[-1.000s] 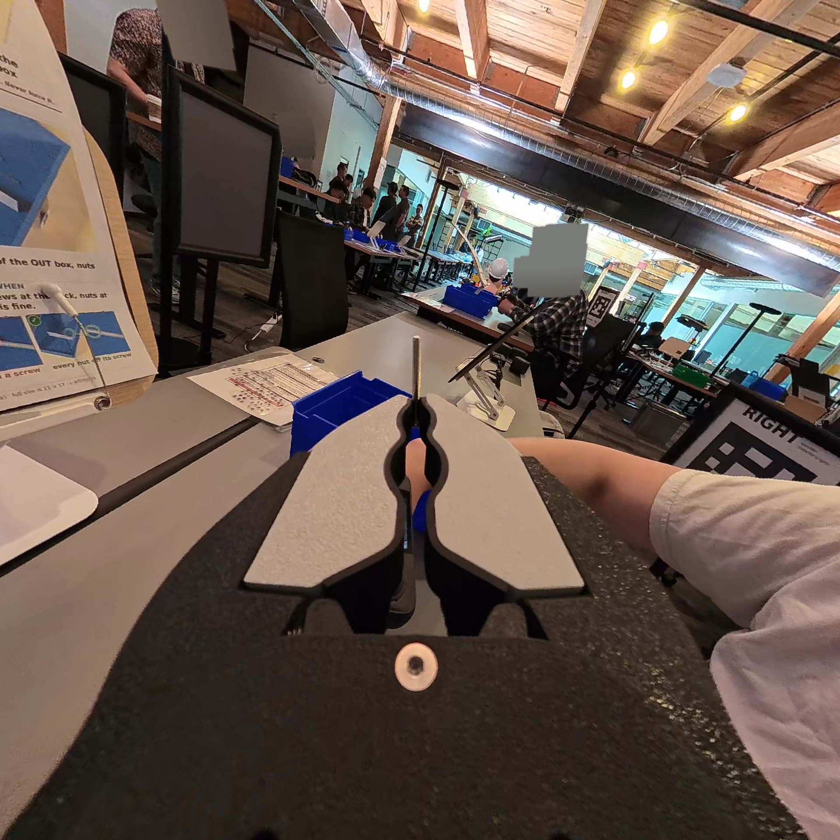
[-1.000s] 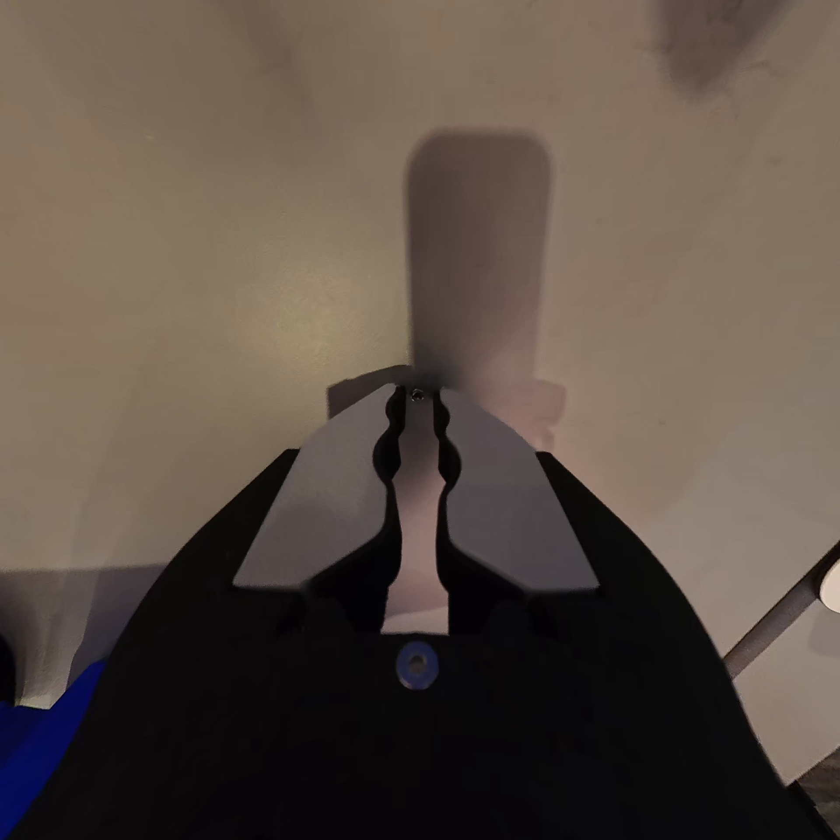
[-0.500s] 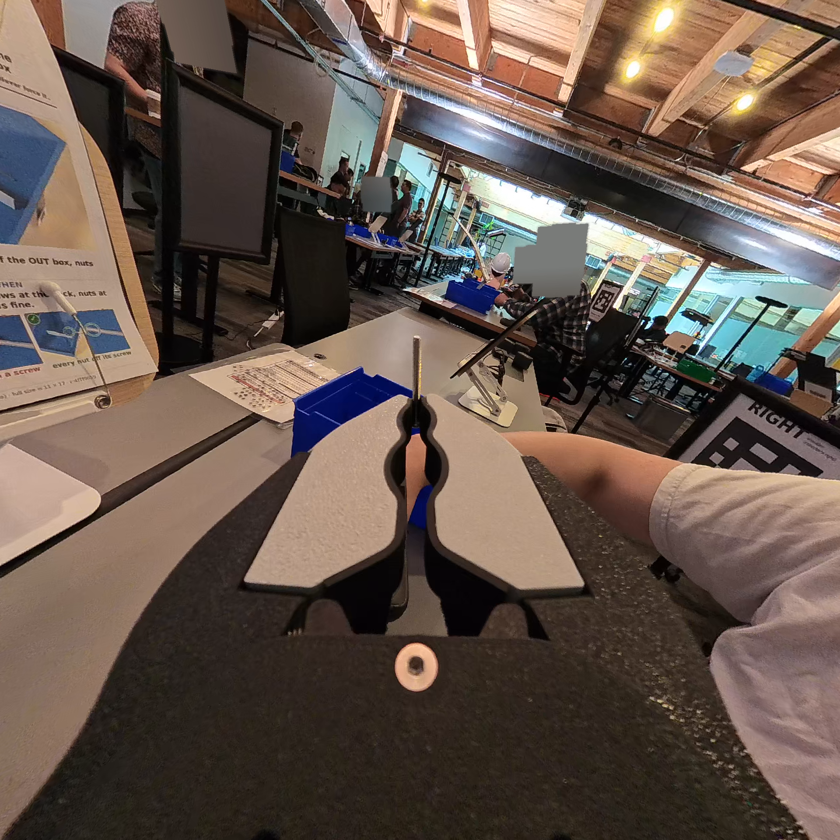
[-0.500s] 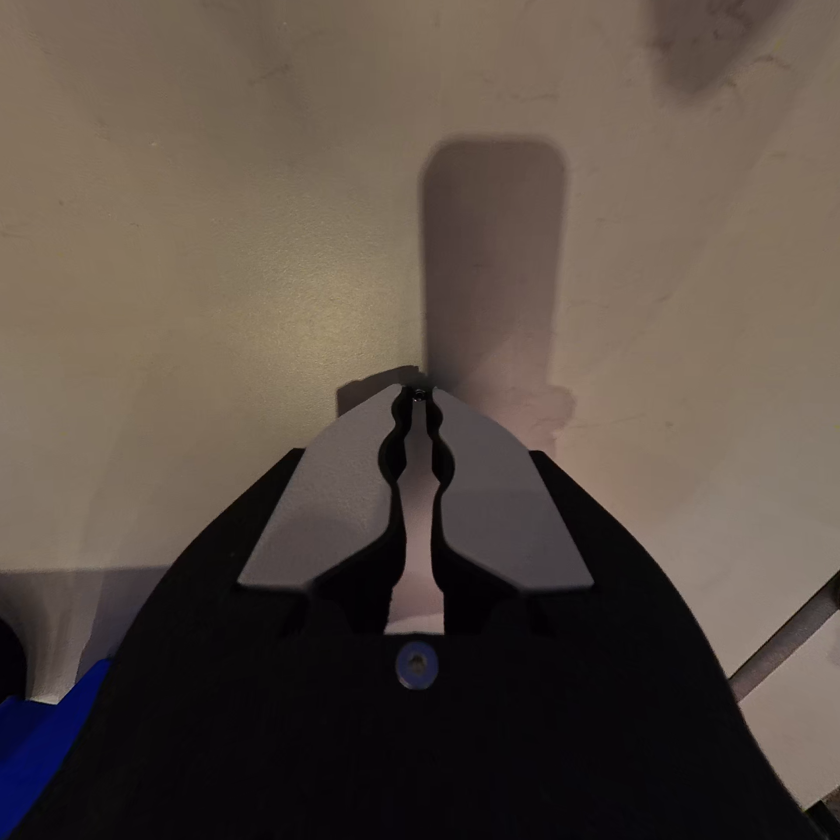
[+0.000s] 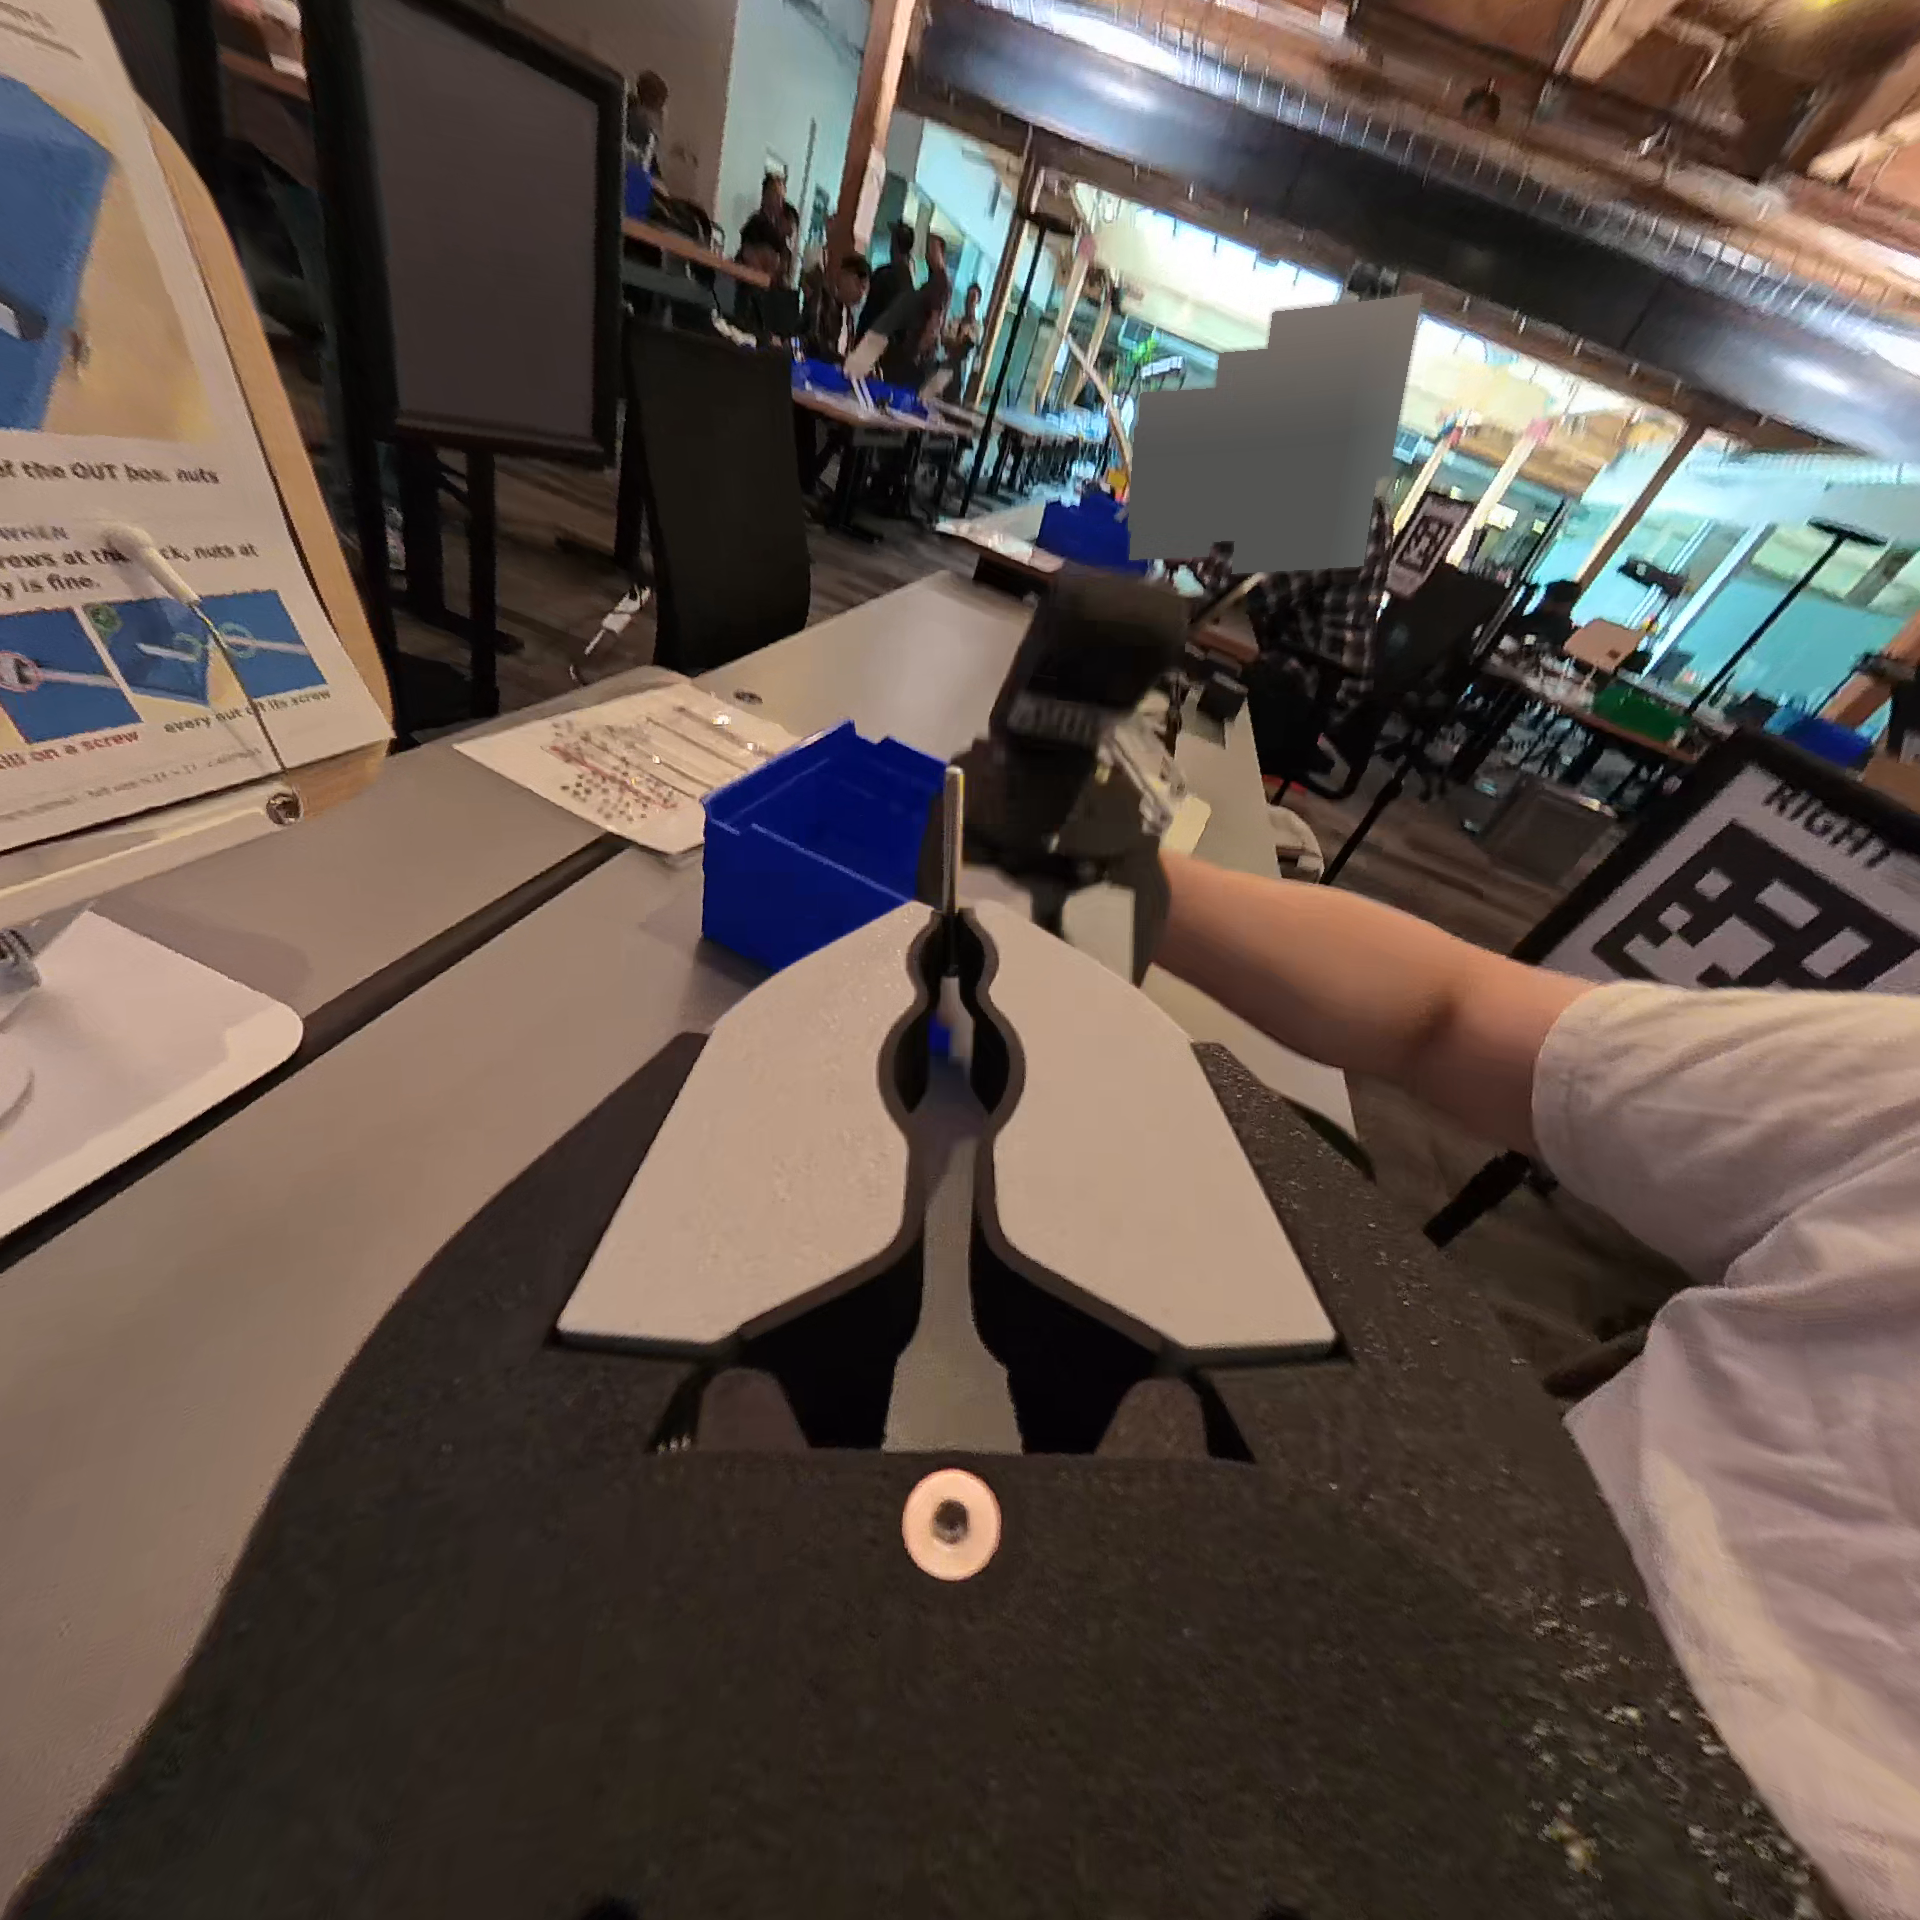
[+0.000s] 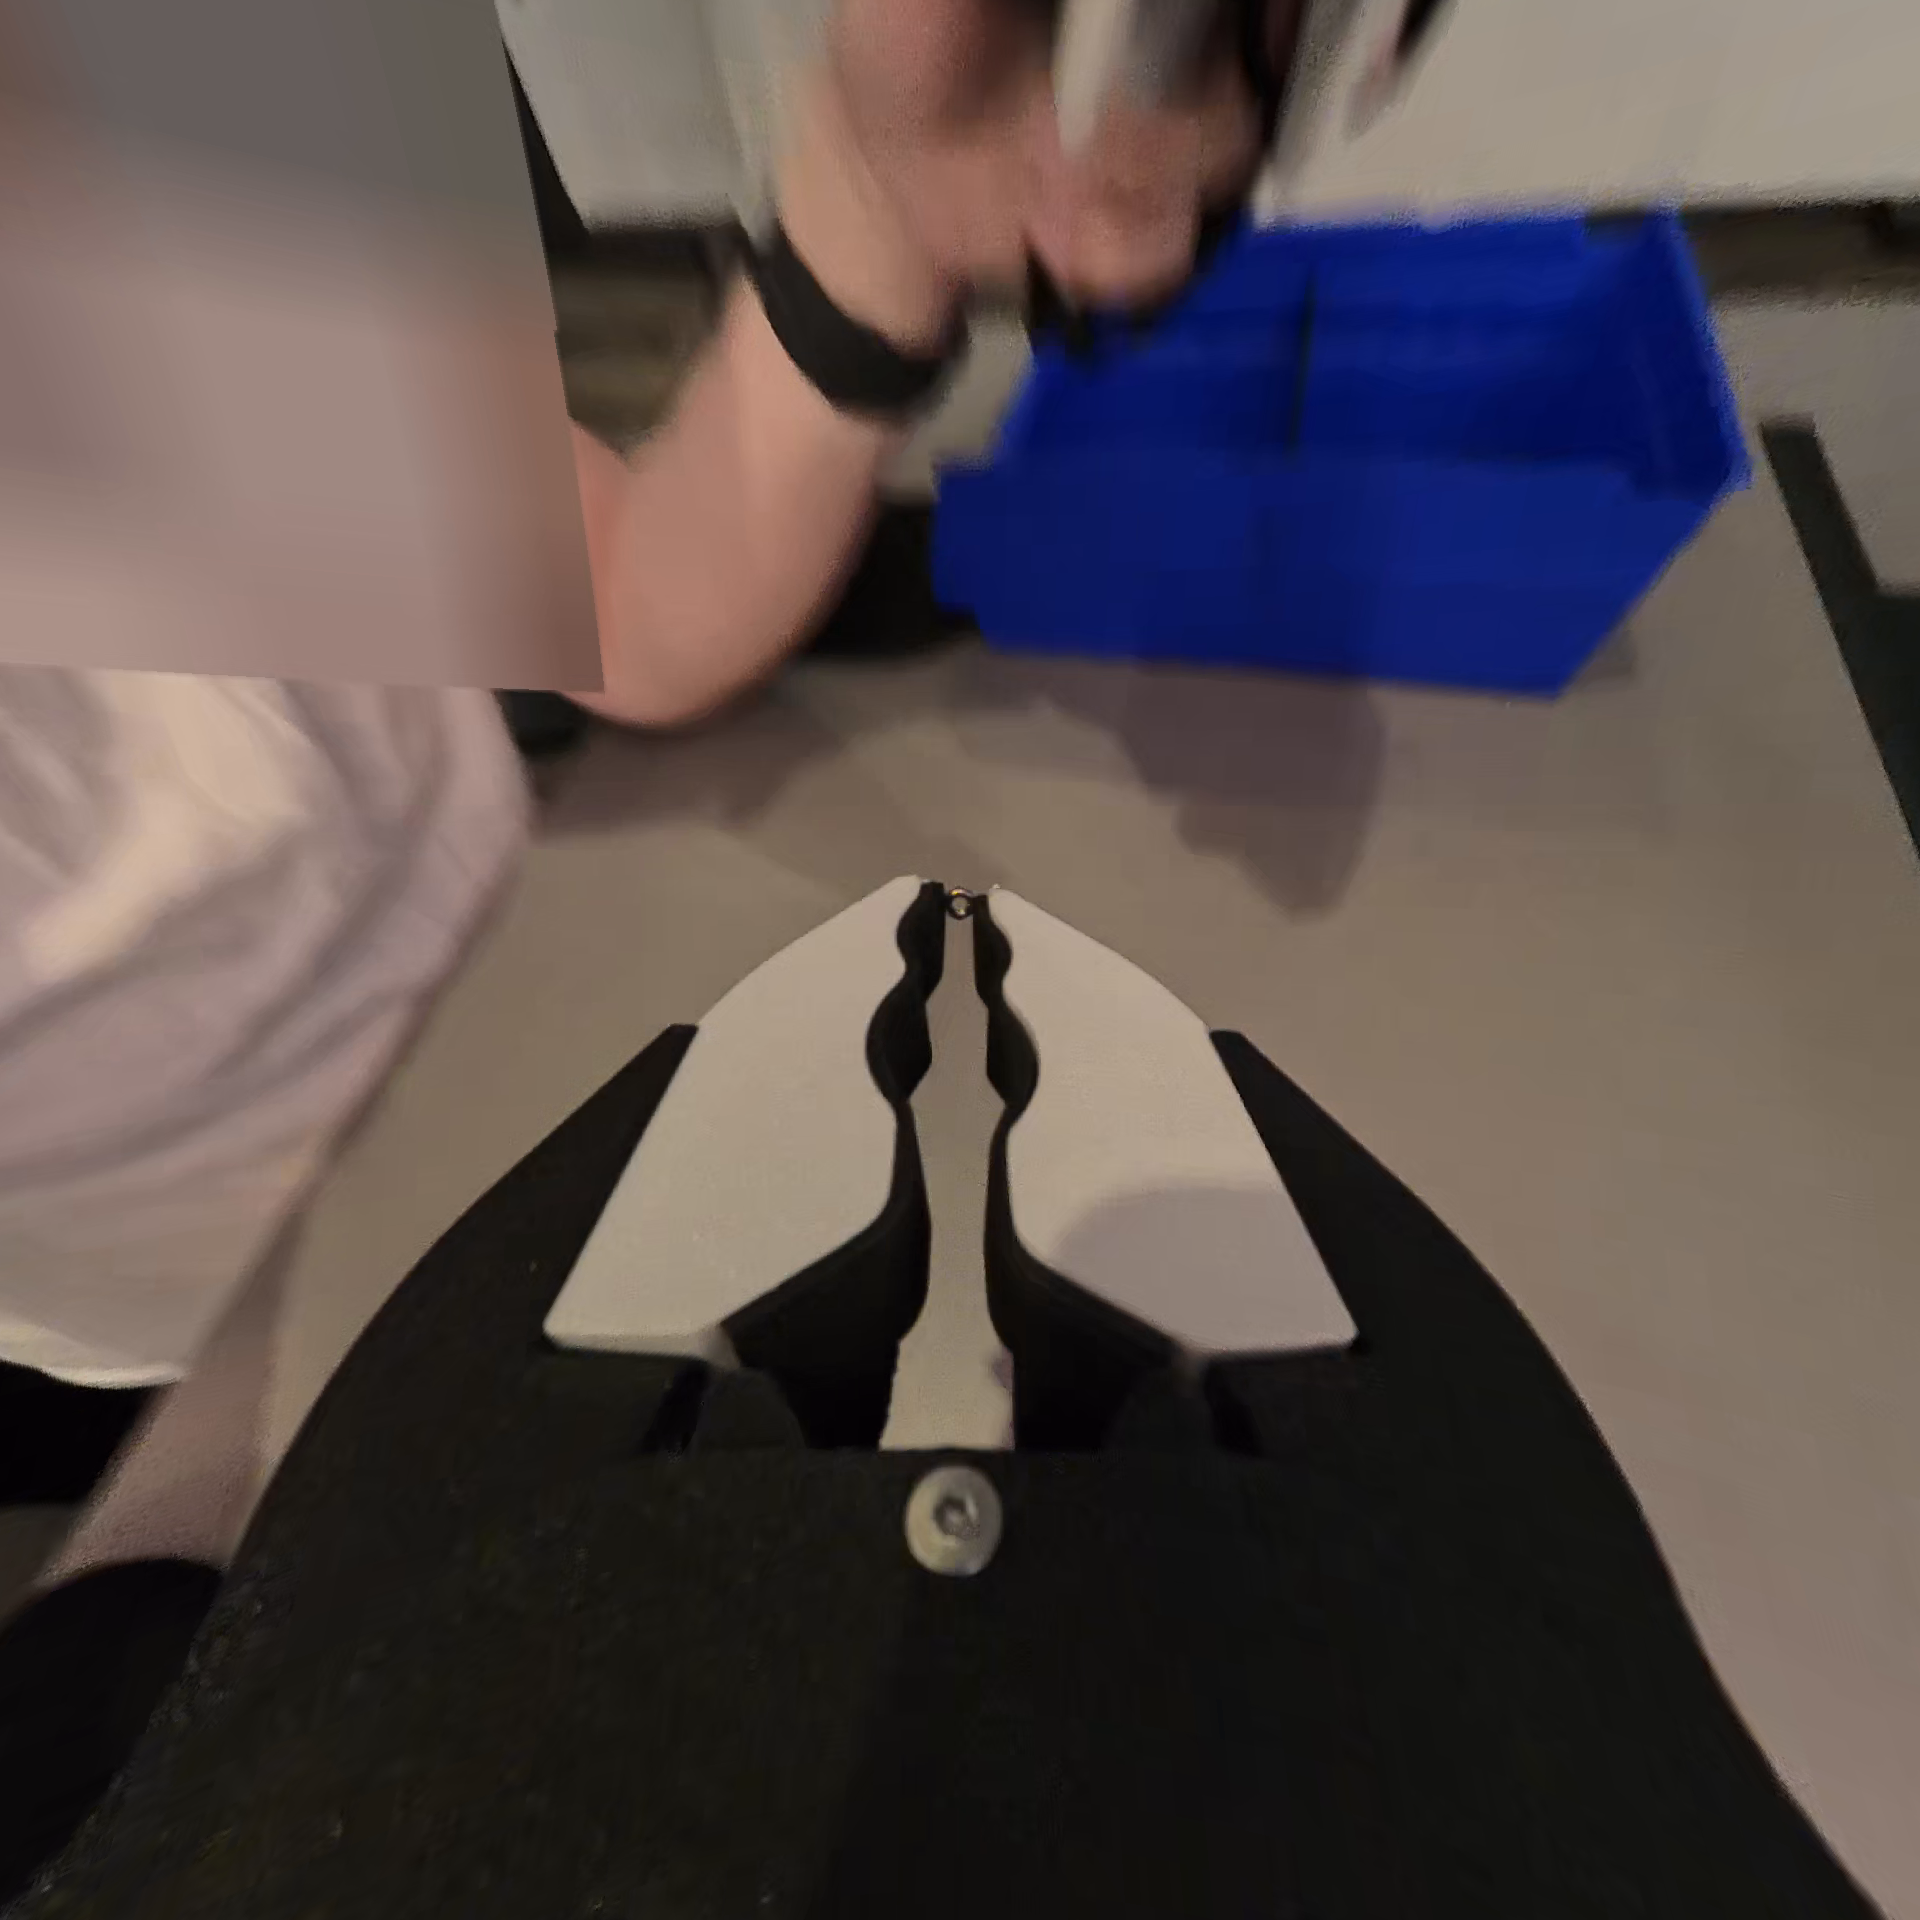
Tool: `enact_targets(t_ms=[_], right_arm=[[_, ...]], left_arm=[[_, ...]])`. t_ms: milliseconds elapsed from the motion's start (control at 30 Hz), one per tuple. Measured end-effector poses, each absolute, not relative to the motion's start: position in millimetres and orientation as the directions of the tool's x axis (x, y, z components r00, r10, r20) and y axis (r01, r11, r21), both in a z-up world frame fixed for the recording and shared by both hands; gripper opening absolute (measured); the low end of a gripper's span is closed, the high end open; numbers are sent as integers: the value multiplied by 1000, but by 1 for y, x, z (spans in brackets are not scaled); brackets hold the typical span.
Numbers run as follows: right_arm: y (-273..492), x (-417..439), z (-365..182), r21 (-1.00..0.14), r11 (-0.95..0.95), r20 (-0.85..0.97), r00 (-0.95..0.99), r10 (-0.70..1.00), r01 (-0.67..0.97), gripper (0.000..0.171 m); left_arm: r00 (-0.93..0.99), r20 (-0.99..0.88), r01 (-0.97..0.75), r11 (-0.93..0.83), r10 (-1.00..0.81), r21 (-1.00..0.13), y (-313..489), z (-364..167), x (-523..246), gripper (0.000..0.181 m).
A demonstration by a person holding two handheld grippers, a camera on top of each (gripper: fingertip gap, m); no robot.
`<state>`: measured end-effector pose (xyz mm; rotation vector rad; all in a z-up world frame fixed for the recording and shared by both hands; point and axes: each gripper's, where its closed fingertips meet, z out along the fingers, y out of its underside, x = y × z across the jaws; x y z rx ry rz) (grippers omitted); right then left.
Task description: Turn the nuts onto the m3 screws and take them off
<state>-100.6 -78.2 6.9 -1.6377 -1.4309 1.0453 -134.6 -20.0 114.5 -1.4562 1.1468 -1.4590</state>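
Left gripper (image 5: 948, 920): jaws together, clamped on a thin metal screw (image 5: 951, 831) that stands upright out of the tips, pointing to 12 o'clock in the left wrist view. No nut visible on the exposed shaft.

Right gripper (image 6: 958, 891): jaws nearly together, pinching a tiny metal nut (image 6: 960, 904) right at the tips. Below it, plain grey table (image 6: 1455, 1039).

Blue bin (image 5: 821, 842) sits on the table just beyond the left gripper, at about 11 o'clock from the screw. In the right wrist view the same bin (image 6: 1351, 468) is at 1 o'clock from the tips, well apart from the nut; contents too blurred to tell.

In the left wrist view the right gripper's dark body (image 5: 1081, 727) shows blurred at 1 o'clock of the screw, with a bare forearm (image 5: 1351, 987) and white sleeve (image 5: 1714, 1195) leading in from 3 o'clock. In the right wrist view, a blurred hand (image 6: 1039, 187) with a black wrist strap (image 6: 842, 343) sits at 12 o'clock above the bin.

Printed instruction sheet (image 5: 135, 468) on a stand at 10 o'clock, a flat paper sheet (image 5: 623, 764) on the table left of the bin, a black-and-white marker board (image 5: 1766, 914) at 3 o'clock. Background: desks, chairs, people.
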Motion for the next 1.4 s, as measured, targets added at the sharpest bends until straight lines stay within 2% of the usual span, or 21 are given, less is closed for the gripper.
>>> enact_targets(t_ms=[100,200,367,533,700,867,1033,1400], right_arm=[[-102,-90,66,-971,-163,-177,-63,982,177,5],[-119,-76,110,-979,-204,-199,-180,963,-10,5],[-134,-60,145,-951,-273,-219,-305,927,-146,5],[-138,-53,154,-937,-300,-230,-329,916,-181,5],[-130,-59,147,-949,-302,-273,-236,933,-95,5],[-125,-75,126,-953,-243,-259,-72,963,182,5],[-118,-83,111,-894,-152,-147,45,988,423,5],[-108,-78,104,-796,-1,65,87,994,605,5]], left_arm=[[-71,274,-175,-259,-959,-950,-31,101,-124,1],[-124,267,-248,-230,-956,-941,-51,93,-110,2],[-283,270,-304,-181,-920,-935,-98,94,-92,2],[-333,219,-309,-113,-917,-944,-129,99,-82,2],[-357,209,-320,-91,-910,-943,-142,100,-80,2],[-275,230,-373,-117,-933,-920,-127,86,-74,2],[-265,271,-405,-148,-926,-902,-122,78,-73,2],[-264,275,-417,-148,-924,-897,-121,75,-73,2]])
